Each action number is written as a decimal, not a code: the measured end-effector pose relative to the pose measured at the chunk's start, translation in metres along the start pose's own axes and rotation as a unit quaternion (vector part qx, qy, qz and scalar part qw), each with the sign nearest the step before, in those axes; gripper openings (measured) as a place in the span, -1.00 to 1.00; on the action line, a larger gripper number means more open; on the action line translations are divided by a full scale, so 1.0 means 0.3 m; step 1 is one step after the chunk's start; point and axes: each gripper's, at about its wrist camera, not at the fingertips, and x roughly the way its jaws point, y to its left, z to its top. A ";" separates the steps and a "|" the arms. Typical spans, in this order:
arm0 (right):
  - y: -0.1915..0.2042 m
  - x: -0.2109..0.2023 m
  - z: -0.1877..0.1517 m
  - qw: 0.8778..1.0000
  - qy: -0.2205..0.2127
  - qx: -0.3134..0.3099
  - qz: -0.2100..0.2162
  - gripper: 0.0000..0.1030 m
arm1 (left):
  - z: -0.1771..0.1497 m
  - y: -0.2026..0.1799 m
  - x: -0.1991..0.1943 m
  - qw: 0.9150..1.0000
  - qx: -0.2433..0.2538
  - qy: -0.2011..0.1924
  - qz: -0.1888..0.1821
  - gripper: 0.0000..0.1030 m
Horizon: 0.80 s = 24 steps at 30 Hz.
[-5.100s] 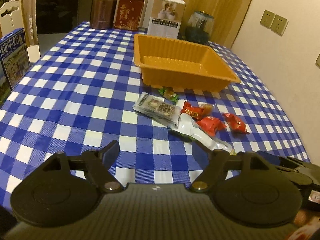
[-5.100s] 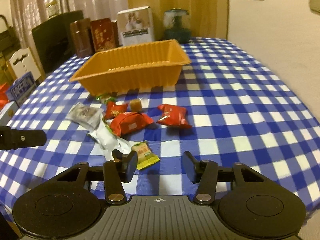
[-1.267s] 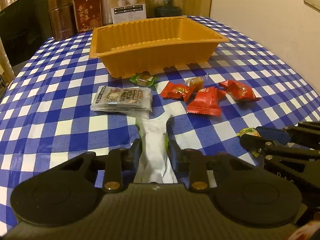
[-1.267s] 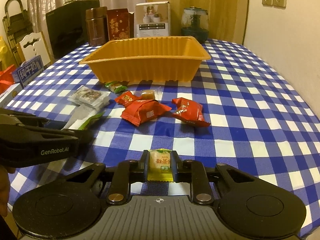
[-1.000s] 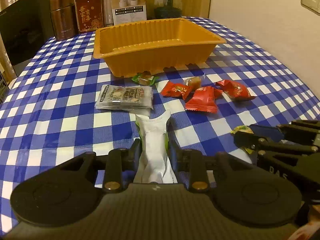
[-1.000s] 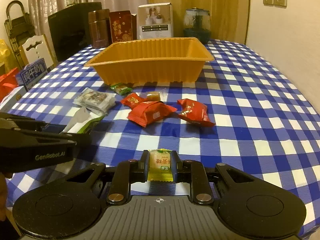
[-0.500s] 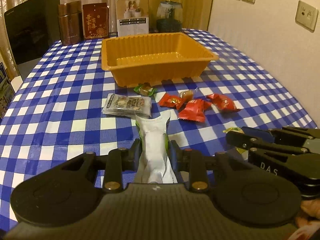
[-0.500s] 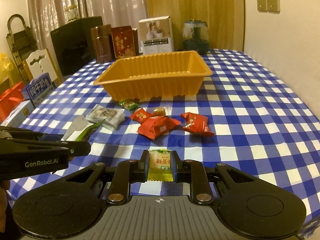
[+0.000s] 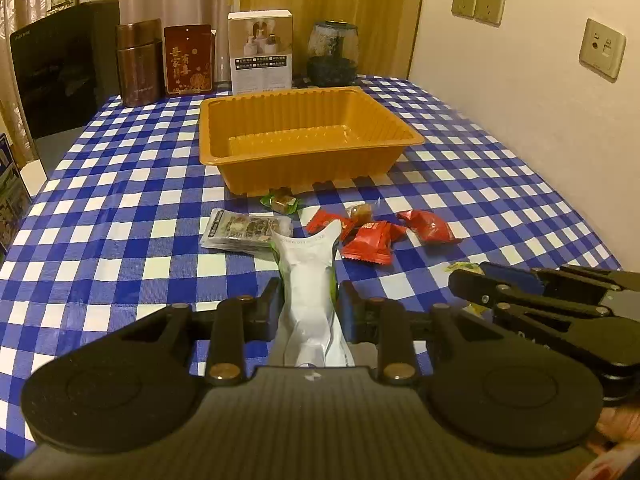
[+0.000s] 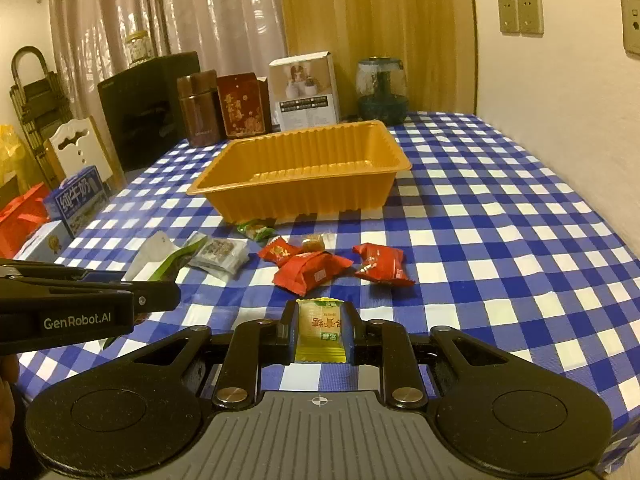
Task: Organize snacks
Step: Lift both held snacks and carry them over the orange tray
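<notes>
**Fingers loaded on both sides; tray not yet stocked**

Fingers (image 9: 266, 308) of the left gripper (image 9: 308, 304) are clamped on a long white-and-green packet (image 9: 308, 280), which stands out ahead of them clear of the surface (image 9: 120, 208). The right gripper (image 10: 320, 332) has its fingers closed on a small yellow candy (image 10: 321, 330), held flat between the pads.

Progress: the orange tray (image 9: 308, 160) sits mid-surface and shows an empty floor; nothing has been deposited. Still lying loose in front of its near wall are a green-wrapped sweet (image 9: 280, 202), a flat dark snack pack (image 9: 244, 230), three red packets (image 9: 372, 240) and a small clear-wrapped brown sweet (image 9: 360, 212). In my judgement the job is at an early stage: two items lifted, none placed, six left to collect.

Pose: both tools sit side by side at the near edge, angled downward and aimed at the tray, the left one visible at the left margin of the right wrist view. Each load is held above the checked cloth.
</notes>
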 end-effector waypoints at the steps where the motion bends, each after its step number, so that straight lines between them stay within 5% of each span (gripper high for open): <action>1: 0.001 -0.001 0.001 1.000 0.000 0.000 -0.001 -0.57 | 0.001 0.000 0.000 1.000 0.000 0.000 -0.001 -0.48; 13: -0.023 -0.003 0.058 1.000 -0.006 0.026 -0.008 -0.57 | 0.035 0.009 0.023 1.000 -0.018 -0.001 -0.018 -0.48; 24: -0.048 0.059 0.227 0.999 -0.045 0.015 -0.006 -0.57 | 0.190 0.041 0.072 0.999 -0.013 -0.024 -0.038 -0.48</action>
